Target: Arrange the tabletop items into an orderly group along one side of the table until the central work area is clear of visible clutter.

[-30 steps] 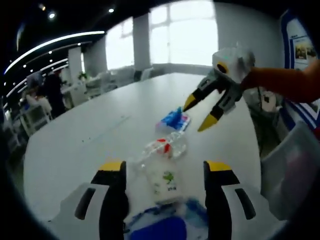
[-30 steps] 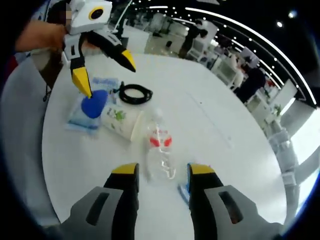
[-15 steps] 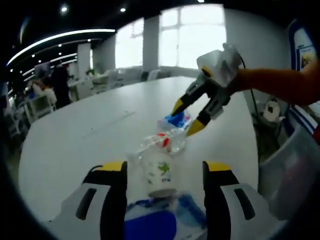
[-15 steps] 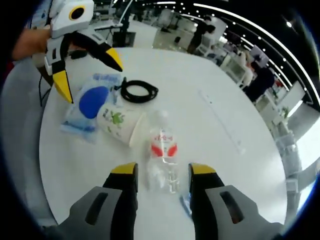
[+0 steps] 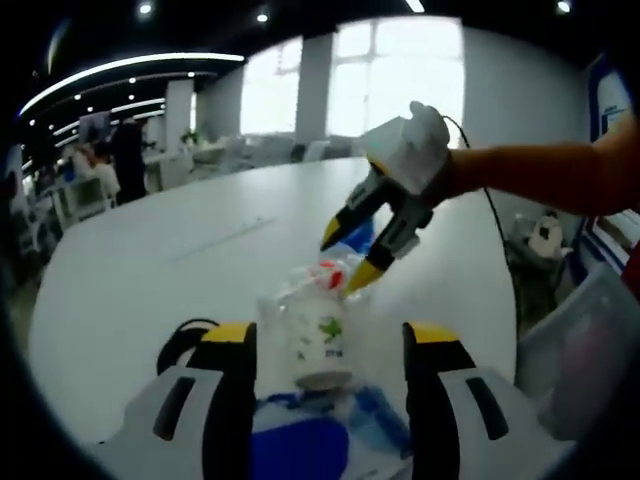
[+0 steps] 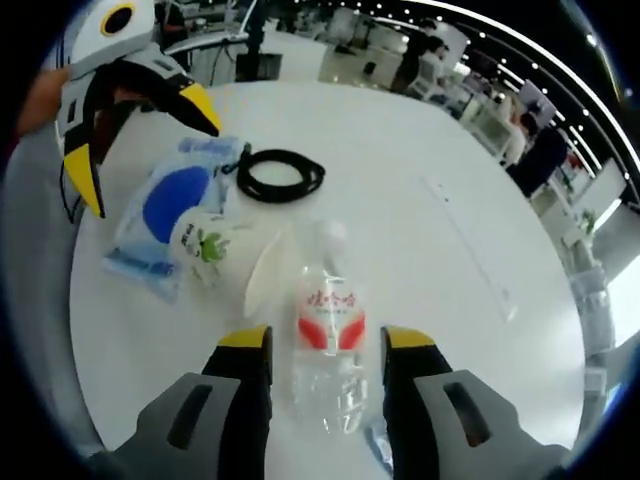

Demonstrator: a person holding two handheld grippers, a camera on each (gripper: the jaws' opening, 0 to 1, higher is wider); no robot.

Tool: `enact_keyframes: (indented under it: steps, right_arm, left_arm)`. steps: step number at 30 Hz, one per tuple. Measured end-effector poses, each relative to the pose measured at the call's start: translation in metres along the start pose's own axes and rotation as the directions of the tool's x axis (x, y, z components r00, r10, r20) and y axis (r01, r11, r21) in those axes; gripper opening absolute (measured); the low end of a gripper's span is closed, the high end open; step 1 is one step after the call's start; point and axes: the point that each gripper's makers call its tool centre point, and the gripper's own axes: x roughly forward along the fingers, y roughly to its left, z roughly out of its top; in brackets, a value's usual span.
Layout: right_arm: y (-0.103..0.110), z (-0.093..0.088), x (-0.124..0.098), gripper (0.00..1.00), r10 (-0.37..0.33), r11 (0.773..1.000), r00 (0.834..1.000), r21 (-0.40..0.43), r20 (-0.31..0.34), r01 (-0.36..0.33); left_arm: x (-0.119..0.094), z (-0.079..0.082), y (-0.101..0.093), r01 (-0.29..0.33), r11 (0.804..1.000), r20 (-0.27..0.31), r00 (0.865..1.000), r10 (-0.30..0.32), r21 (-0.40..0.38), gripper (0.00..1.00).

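Observation:
A clear water bottle point(image 6: 328, 335) with a red label lies on the white table point(image 6: 420, 170), between the open jaws of my right gripper point(image 6: 325, 342). A paper cup point(image 6: 222, 255) printed in green lies on its side to its left, partly on a blue-and-white pack point(image 6: 155, 215). In the left gripper view the cup point(image 5: 318, 345) lies between the jaws of my open left gripper point(image 5: 328, 332), with the bottle point(image 5: 325, 278) behind it. There the right gripper point(image 5: 345, 265) reaches down over the bottle. My left gripper point(image 6: 148, 165) hangs open above the pack.
A black cable loop point(image 6: 280, 172) lies beyond the cup. A small blue packet point(image 5: 362, 232) sits behind the bottle. The table's far half is bare. Desks, chairs and people stand in the room behind. An orange sleeve point(image 5: 540, 175) holds the right gripper.
My right gripper has come down and forward, so the bottle now lies between its jaws. My left gripper has drawn a little closer to the cup. The items have not moved.

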Motion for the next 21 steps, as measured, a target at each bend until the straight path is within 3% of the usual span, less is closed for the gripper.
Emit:
enact_keyframes:
  steps: [21]
  right_arm:
    - [0.001,-0.004,0.042,0.44,0.062,0.998,0.997,0.002,-0.043,-0.062]
  left_arm:
    - [-0.001,-0.01,0.01,-0.014,0.998,0.006,1.0,0.015,-0.053,0.55]
